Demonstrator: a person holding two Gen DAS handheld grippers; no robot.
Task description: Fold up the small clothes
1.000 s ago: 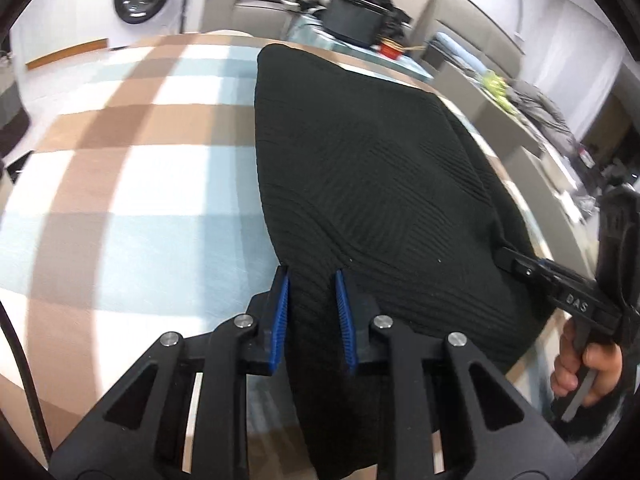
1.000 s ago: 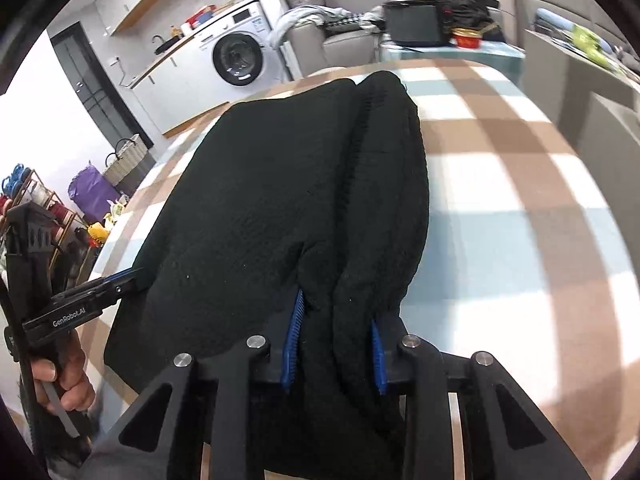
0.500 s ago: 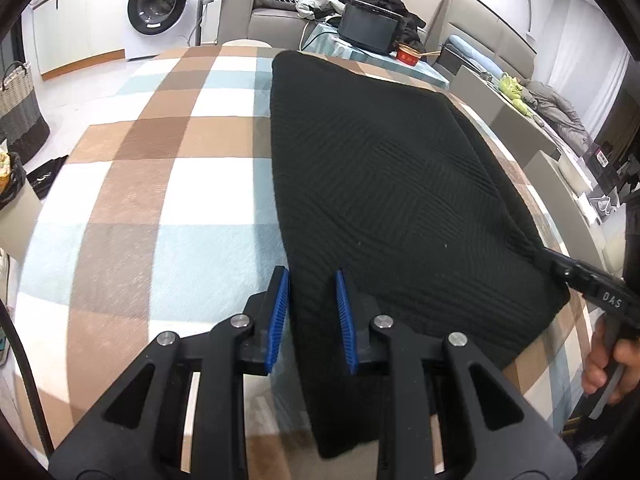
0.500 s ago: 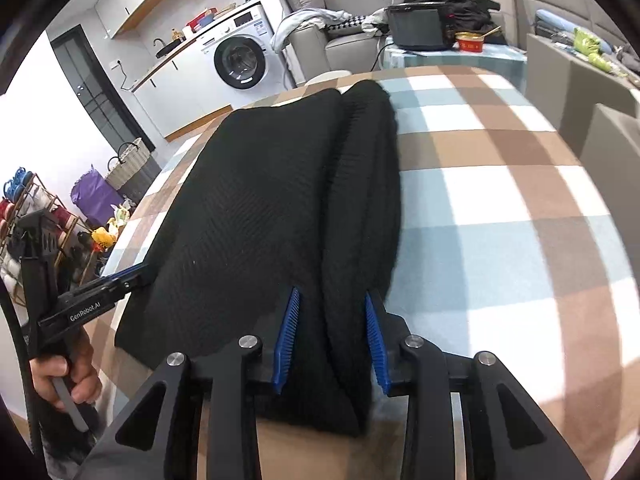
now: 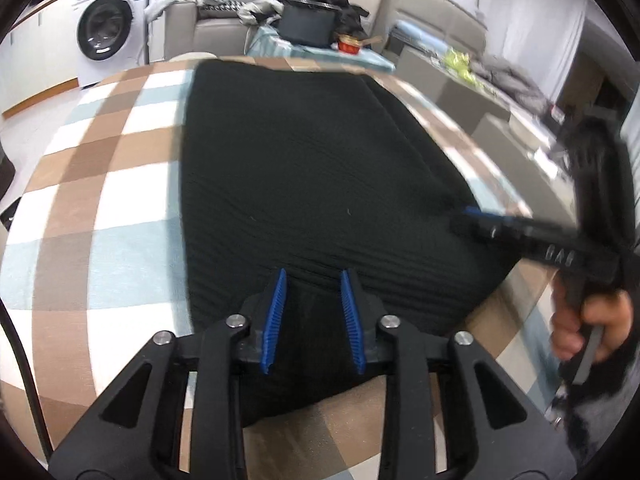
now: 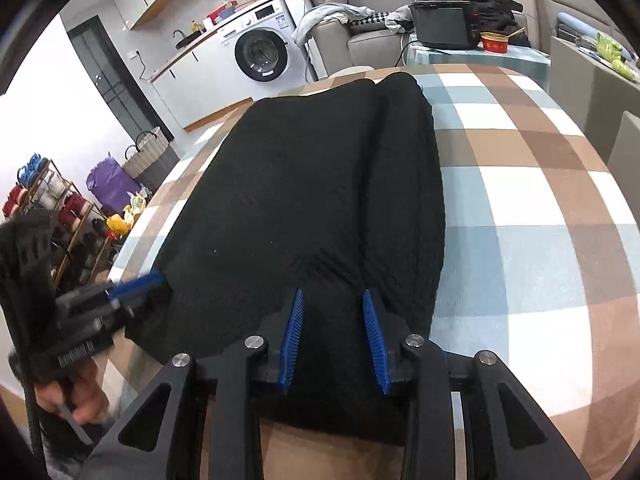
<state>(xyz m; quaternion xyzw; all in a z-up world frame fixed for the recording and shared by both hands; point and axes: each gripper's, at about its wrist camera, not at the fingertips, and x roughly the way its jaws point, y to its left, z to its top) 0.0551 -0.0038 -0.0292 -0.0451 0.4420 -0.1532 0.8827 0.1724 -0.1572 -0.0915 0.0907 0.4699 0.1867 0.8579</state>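
Black knit garment lies flat along the checked surface, its near hem at the near edge. Left gripper over near-left corner of the hem, fingers narrow, opening, pads clear of cloth. Right gripper over near-right corner, fingers narrow, closing, cloth between them.
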